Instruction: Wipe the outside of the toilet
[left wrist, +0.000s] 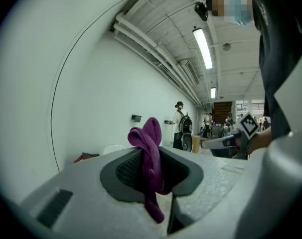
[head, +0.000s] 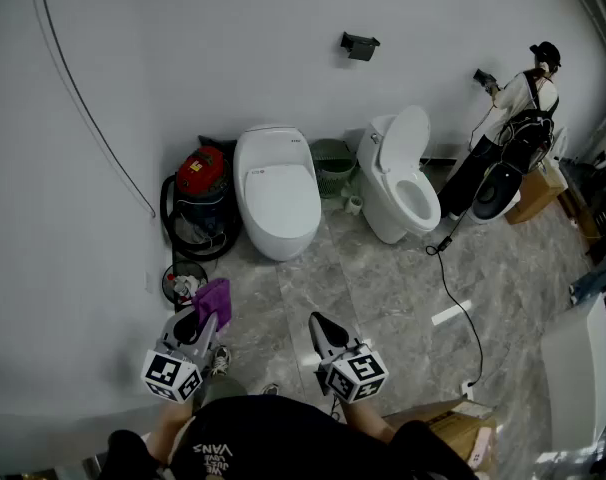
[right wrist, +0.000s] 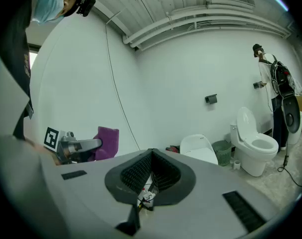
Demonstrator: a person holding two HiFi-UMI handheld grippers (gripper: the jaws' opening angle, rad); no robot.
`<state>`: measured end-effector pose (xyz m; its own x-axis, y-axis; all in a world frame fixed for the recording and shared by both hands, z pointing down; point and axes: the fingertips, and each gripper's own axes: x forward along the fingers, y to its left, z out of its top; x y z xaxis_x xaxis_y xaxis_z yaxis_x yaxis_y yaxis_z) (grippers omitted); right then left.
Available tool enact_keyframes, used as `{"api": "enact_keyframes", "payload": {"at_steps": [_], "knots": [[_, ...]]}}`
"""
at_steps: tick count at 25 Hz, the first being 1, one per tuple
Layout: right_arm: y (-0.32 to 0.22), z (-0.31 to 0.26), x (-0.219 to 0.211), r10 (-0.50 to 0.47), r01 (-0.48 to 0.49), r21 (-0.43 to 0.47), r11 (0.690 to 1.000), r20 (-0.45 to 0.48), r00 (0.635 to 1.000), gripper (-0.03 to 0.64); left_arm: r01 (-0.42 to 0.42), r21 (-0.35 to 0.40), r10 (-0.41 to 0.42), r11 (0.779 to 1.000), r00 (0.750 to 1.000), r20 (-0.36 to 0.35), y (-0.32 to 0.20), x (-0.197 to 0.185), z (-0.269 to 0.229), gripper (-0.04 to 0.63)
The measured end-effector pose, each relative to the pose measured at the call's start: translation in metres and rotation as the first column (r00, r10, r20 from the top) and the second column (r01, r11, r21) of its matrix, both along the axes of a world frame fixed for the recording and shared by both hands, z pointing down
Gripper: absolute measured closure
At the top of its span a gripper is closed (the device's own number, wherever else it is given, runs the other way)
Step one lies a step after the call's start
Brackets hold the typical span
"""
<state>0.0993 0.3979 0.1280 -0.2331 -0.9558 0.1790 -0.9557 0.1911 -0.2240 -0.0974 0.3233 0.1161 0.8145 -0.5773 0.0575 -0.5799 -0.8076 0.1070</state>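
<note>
Far left, a red vacuum cleaner point(head: 201, 176) with a black hose stands against the white wall point(head: 183, 48). Below it in the head view, the left gripper point(head: 205, 318) is held low near the person's body, and its own view shows the jaws clenched on a purple cloth point(left wrist: 150, 151), which bunches up above the jaws and hangs down below them. Next along the wall stands a white toilet with its lid down point(head: 276, 193), on the marbled floor point(head: 383, 298) and well apart from both grippers. The right gripper point(head: 319, 324) is held just beside the left one, also low; its own view shows the jaws pressed together with nothing between them. Further right, a green basket point(head: 333, 165) sits between the two toilets. Then comes a second white toilet with its lid up point(head: 401, 183), its bowl open. A black cable point(head: 455, 293) trails across the floor from its right side. At the far right another person point(head: 518, 118) stands by the wall.
</note>
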Motion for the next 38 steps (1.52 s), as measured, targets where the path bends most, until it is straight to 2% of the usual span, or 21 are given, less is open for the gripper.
{"api": "enact_keyframes", "payload": {"at_steps": [3, 7, 10, 16, 23, 28, 38], "knots": [[0.000, -0.001, -0.003, -0.025, 0.025, 0.010, 1.000, 0.034, 0.999, 0.620, 0.006, -0.009, -0.006, 1.000, 1.000, -0.001, 0.002, 0.000, 0.001, 0.517], [0.001, -0.007, -0.014, -0.120, 0.113, 0.053, 0.992, 0.150, 0.981, 0.618, 0.016, -0.008, -0.016, 1.000, 1.000, 0.004, 0.002, 0.003, 0.001, 0.517], [-0.004, -0.006, -0.016, -0.145, 0.136, 0.063, 0.989, 0.161, 0.976, 0.618, 0.021, -0.015, -0.021, 1.000, 1.000, 0.005, 0.000, 0.004, 0.002, 0.517], [-0.036, 0.004, -0.007, -0.086, 0.085, 0.015, 0.996, 0.190, 0.978, 0.618, 0.030, -0.040, -0.030, 0.999, 0.999, 0.011, -0.033, 0.001, 0.008, 0.517], [-0.075, 0.006, 0.011, -0.021, 0.025, -0.022, 0.999, 0.165, 0.986, 0.618, -0.017, -0.056, 0.017, 0.998, 1.000, -0.001, -0.082, 0.018, 0.013, 0.517], [-0.122, 0.000, 0.012, -0.002, 0.006, -0.021, 1.000, 0.169, 0.986, 0.618, -0.052, -0.059, 0.053, 0.997, 0.999, 0.012, -0.125, 0.023, 0.011, 0.517], [-0.223, 0.006, 0.006, 0.029, -0.023, -0.038, 0.999, 0.175, 0.984, 0.618, -0.074, -0.082, 0.076, 0.994, 0.997, 0.028, -0.226, 0.008, 0.026, 0.517]]}}
